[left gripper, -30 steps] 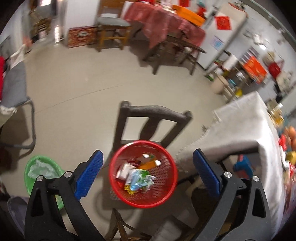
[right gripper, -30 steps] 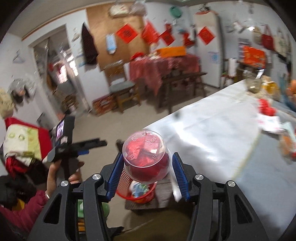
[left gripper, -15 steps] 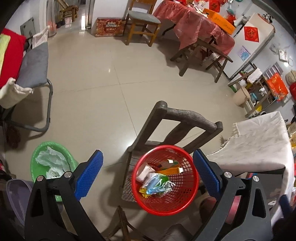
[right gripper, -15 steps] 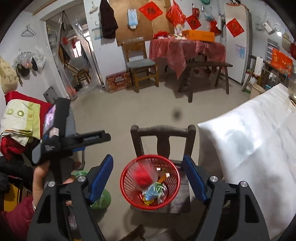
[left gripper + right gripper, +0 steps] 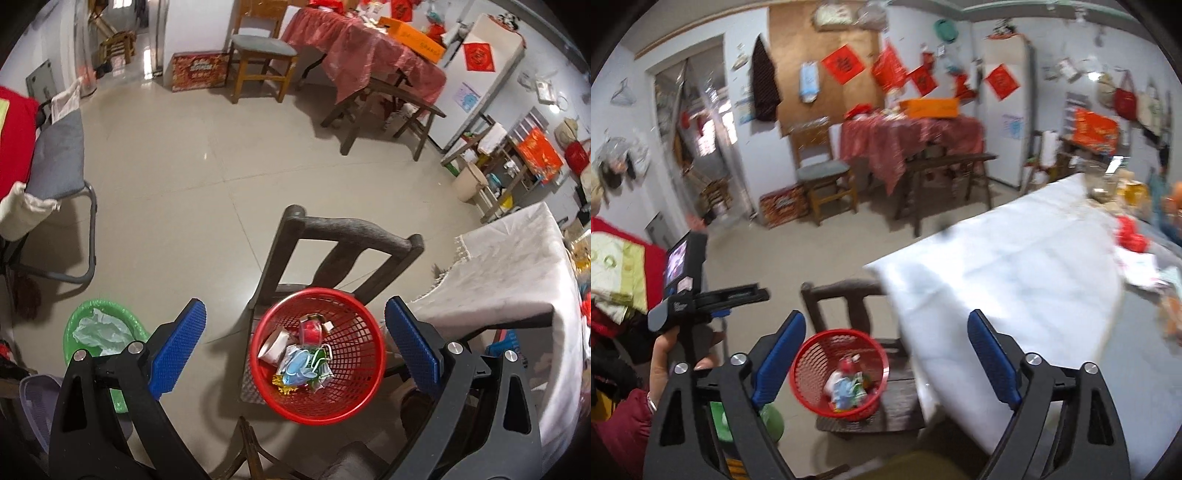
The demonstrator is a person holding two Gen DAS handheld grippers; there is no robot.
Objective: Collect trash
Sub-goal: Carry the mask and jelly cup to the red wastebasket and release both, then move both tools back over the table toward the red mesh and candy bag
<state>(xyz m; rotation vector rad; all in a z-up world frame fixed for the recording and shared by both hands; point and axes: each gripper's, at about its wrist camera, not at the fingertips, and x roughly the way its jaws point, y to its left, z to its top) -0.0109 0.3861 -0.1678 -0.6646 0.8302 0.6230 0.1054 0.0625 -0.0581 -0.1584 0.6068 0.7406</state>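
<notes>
1. Looking past my right gripper (image 5: 886, 354), I see its jaws opening wide with nothing between them; the left gripper (image 5: 295, 350) is likewise spread and empty.
2. Just ahead of and below both grippers sits the red mesh basket (image 5: 317, 354) on the seat of a dark wooden chair (image 5: 347, 229), already holding the trash (image 5: 301, 363): a red-filled clear cup, a blue mask and some wrappers.
3. I judge that trash light and soft: the wrappers crumple and slip, and the thin cup would buckle under a hard squeeze, so I'd pinch wrappers at a bunched fold and take a cup across its body, gently.
4. The basket itself looks light and springy; its rim is the place to grip.
5. The left view looks steeply down into the basket and shows a green bin (image 5: 101, 332) off to the left gripper's left side.
6. The right view, blurred, shows instead the white-covered bench (image 5: 1015, 280) to the right with more litter at its far end, and the person's hand (image 5: 665, 354) carrying the other gripper.
</notes>
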